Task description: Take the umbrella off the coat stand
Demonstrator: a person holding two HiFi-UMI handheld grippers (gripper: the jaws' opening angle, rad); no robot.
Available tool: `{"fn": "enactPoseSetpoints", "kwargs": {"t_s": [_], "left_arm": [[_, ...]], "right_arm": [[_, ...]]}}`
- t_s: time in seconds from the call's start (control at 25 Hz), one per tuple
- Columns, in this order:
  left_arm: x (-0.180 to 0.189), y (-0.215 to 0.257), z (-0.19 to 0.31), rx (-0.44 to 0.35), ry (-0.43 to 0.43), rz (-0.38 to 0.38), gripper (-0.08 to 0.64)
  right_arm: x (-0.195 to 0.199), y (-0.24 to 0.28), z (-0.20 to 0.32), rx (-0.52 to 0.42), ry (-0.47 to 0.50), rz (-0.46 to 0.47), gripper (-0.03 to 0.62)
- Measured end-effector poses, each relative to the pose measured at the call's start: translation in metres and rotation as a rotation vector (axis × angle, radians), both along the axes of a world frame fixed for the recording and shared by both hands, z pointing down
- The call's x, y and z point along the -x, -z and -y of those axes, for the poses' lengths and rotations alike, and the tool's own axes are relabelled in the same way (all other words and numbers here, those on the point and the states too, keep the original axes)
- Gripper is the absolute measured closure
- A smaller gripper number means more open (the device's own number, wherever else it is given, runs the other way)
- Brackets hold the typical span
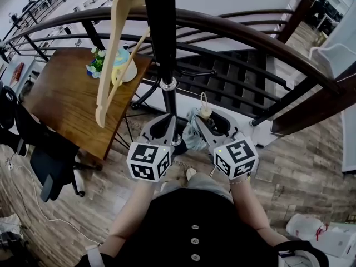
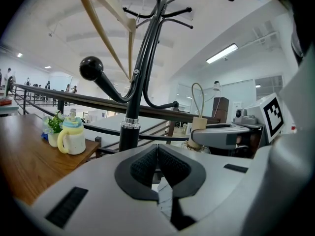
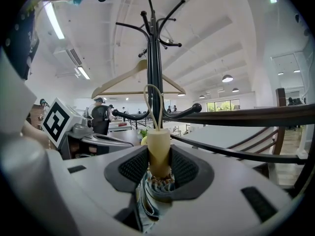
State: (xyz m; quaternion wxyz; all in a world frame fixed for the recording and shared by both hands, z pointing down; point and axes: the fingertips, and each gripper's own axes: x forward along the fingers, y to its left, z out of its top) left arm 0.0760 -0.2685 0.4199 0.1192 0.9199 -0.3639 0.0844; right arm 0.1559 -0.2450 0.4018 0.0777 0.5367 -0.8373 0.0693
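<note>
1. Nearest of all, in the right gripper [image 3: 159,156]: jaws clamped on the umbrella [image 3: 155,186] by its smooth beige cylindrical handle [image 3: 159,144], with black ribbed pads against both sides. Just below, tightly pleated blue-grey patterned fabric, seen this closely only in the right gripper view.
2. Just beside it, the left gripper [image 2: 157,150]: grey moulded shell, ribbed jaws brought together at the tips, closed on themselves.
3. On both grippers' cubes, black-and-white square markers in blocky patterns.
4. Above the handle, a thin pale cord loop [image 3: 160,111], standing free in front of the pole.
5. Immediately ahead, the coat stand [image 1: 161,32]: glossy black tubular pole with a chrome collar and curved arms ending in round knobs. Umbrella just right of the pole in the head view, low and clear of the arms.
6. High on the stand, a smooth, curved, pale wooden hanger [image 1: 114,49].
7. Left of the stand, a brown wood-grain table [image 1: 61,104] carrying a cream cup [image 2: 74,139] with yellow handle and pale blue lid, next to a small green plant [image 2: 55,123].
8. Beyond, a dark curved railing [image 1: 250,35]. In the head view alone, a plank floor [image 1: 311,166] and a black chair [image 1: 47,174].
</note>
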Motion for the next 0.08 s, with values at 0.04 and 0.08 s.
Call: {"fn": "enactPoseSetpoints", "kwargs": {"t_s": [0.04, 0.08], "left_arm": [[0.0001, -0.0006, 0.0000, 0.001, 0.001, 0.000, 0.545], [0.0002, -0.0012, 0.0000, 0.001, 0.001, -0.001, 0.545]], "right_arm": [[0.0002, -0.0001, 0.0001, 0.001, 0.003, -0.001, 0.448], [0.0004, -0.0003, 0.0001, 0.001, 0.006, -0.002, 0.448]]}}
